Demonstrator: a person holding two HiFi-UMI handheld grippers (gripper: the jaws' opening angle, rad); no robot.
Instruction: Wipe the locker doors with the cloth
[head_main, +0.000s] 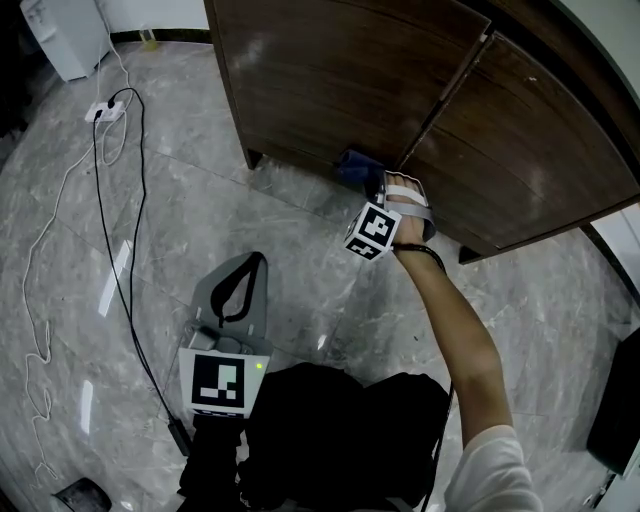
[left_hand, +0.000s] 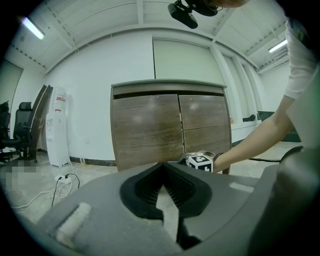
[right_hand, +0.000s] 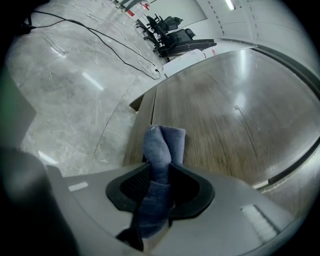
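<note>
The dark wooden locker (head_main: 340, 70) fills the top of the head view, its left door meeting its right door (head_main: 520, 150) at a seam. A blue cloth (head_main: 358, 168) is pressed against the bottom edge of the left door, close to that seam. My right gripper (head_main: 370, 188) is shut on it, with a bare arm behind. In the right gripper view the cloth (right_hand: 162, 145) sticks out twisted from the right gripper (right_hand: 160, 169) against the door (right_hand: 225, 110). My left gripper (head_main: 256, 262) hangs low over the floor, shut and empty, and the left gripper (left_hand: 161, 167) faces the locker (left_hand: 170, 125).
A power strip (head_main: 105, 112) with black and white cables trails over the marble floor on the left. A white appliance (head_main: 65, 35) stands at the top left. Office chairs (right_hand: 175, 35) sit further off. A dark object (head_main: 615, 410) stands at the right edge.
</note>
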